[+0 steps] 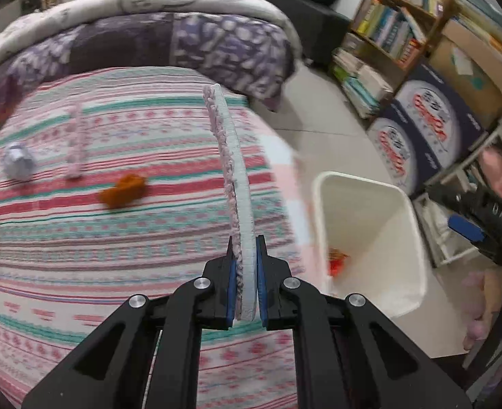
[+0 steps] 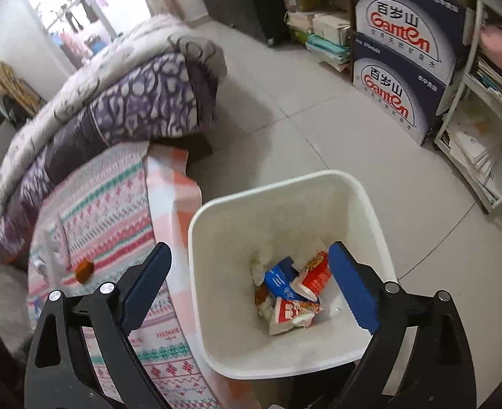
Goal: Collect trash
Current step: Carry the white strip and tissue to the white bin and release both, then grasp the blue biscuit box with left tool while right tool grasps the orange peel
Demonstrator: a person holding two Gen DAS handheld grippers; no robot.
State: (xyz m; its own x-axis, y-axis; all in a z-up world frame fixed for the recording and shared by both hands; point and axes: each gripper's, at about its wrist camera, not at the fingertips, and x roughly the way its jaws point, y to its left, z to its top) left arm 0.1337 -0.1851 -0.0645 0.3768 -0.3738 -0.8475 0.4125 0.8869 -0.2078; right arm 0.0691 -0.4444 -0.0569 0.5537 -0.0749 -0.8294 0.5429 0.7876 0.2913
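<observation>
Partway done: white bin [image 2: 285, 306] beside the bed [image 1: 80, 238] already holds wrappers [image 2: 295, 293], left gripper [image 1: 246, 283] fingers pinching a flat pink pad [image 1: 234, 177], right gripper [image 2: 251, 289] fingers spread above the bin, paper ball [image 1: 18, 163] and orange scrap [image 1: 125, 191] left on the bed.

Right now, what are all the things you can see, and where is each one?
Flat pink fuzzy insole with white foam underside: one, held upright in the left jaws.
White plastic trash bin: one, on the floor beside the bed.
Red and blue crumpled wrappers: several, inside the bin.
Orange crumpled scrap: one, on the striped bedsheet.
White crumpled paper ball: one, on the bedsheet.
Dark blue Ganten water cartons: two, stacked by the shelves.
Left gripper: shut.
Right gripper: open above the bin.
</observation>
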